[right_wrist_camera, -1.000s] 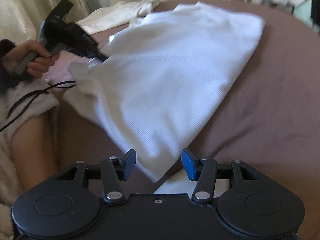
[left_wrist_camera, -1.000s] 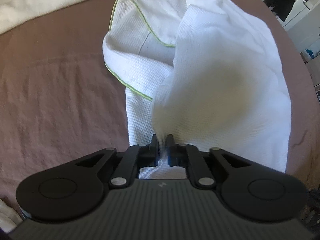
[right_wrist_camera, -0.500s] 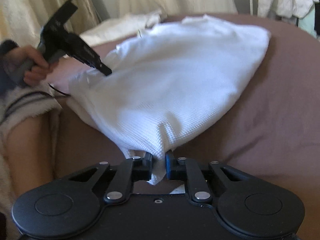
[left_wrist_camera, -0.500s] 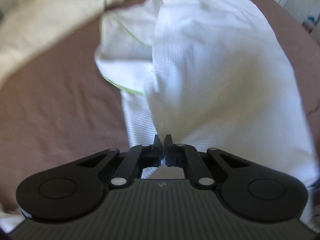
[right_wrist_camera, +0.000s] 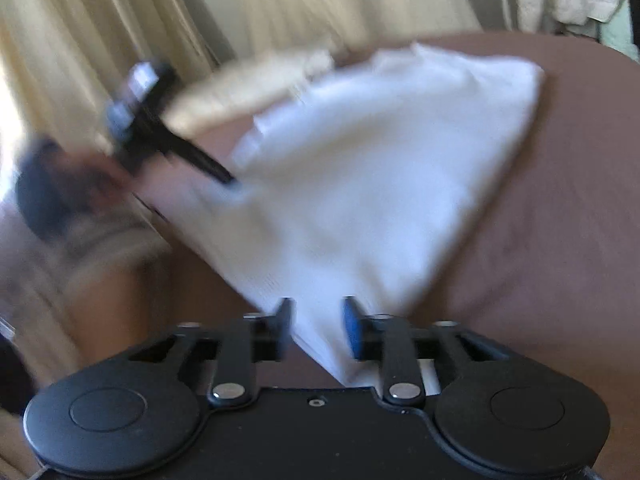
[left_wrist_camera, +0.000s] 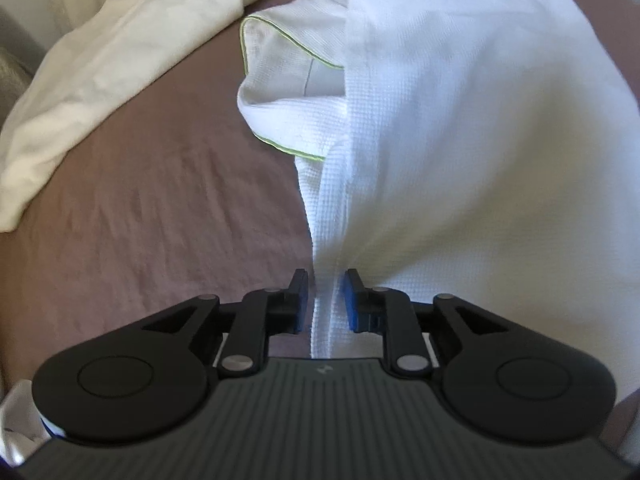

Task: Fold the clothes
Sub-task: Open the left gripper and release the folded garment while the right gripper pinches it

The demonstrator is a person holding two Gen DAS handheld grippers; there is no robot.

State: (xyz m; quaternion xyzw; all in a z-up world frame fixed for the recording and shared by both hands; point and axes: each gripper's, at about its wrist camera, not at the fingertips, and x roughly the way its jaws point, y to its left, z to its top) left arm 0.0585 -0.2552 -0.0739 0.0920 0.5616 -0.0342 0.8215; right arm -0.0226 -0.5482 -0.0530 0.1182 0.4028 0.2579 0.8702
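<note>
The left wrist view shows the left gripper (left_wrist_camera: 323,294) open around a fold of the white garment (left_wrist_camera: 460,140), whose green-piped edge shows at upper centre. The blurred right wrist view shows the right gripper (right_wrist_camera: 316,326) open astride the garment's corner, low centre. It lies on a brown bed (left_wrist_camera: 152,208), cream curtains (right_wrist_camera: 120,32) behind.
</note>
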